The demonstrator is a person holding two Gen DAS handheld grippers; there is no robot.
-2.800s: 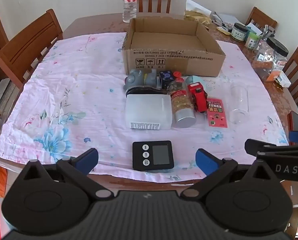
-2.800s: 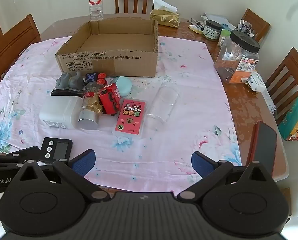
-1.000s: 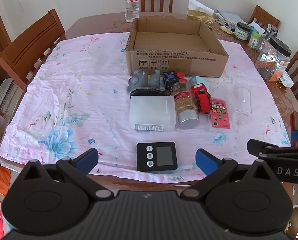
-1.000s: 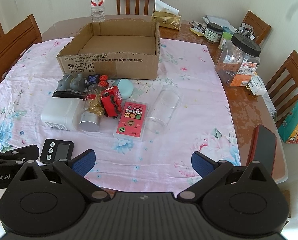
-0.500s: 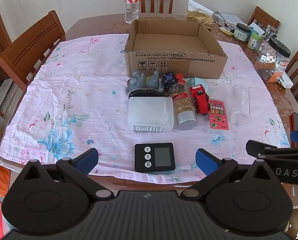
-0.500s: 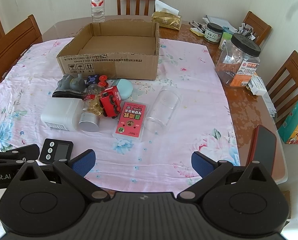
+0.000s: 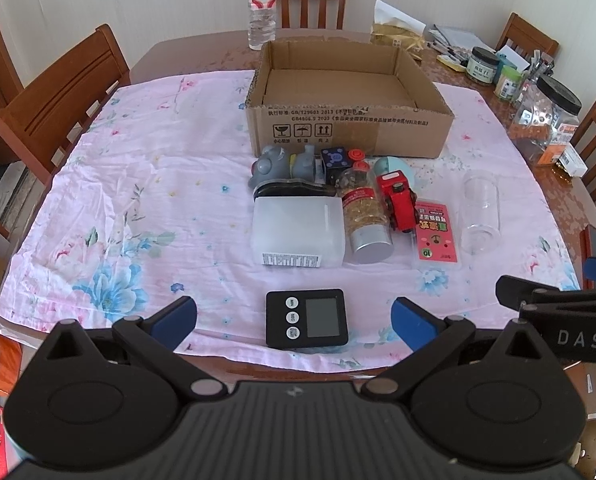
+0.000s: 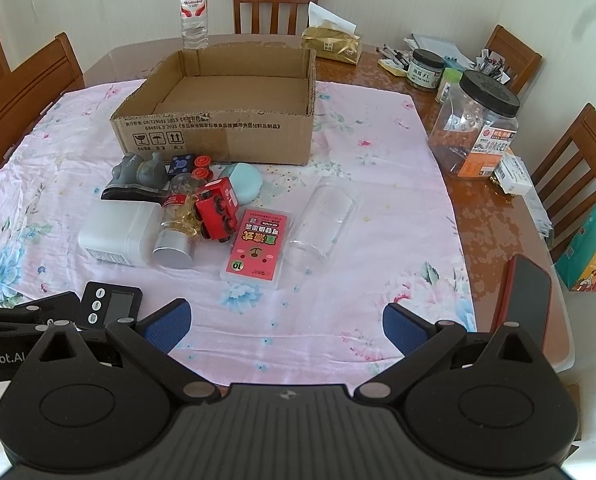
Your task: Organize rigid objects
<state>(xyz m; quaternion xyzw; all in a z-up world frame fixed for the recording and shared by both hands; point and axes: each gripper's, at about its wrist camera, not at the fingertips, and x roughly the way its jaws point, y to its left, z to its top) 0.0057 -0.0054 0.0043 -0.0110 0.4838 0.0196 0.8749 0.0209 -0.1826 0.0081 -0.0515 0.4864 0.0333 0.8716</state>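
left gripper (image 7: 293, 316): fingers spread wide, nothing between them, held over near table edge, black timer just ahead
right gripper (image 8: 285, 322): also spread wide, empty, over bare cloth at near edge
cardboard box (image 7: 354, 130): open top, empty, mid-table on the pink floral cloth (image 7: 137, 184)
clutter: packed together just in front of box
black timer (image 7: 306, 317): flat, face up, alone, nearest the edge
white container (image 7: 298, 230): on its side, touching spice jar (image 7: 366, 216), also lying down
red toy train (image 7: 398, 202): leans against jar's right side
pink card pack (image 7: 434, 230): flat, beside train
clear cup (image 7: 480, 212): on its side, slightly apart to the right
grey toy (image 7: 285, 164): next to box wall, blue die (image 7: 335, 159) and teal round case (image 8: 243, 182) beside it
red phone (image 8: 528, 300): on bare table, right of cloth
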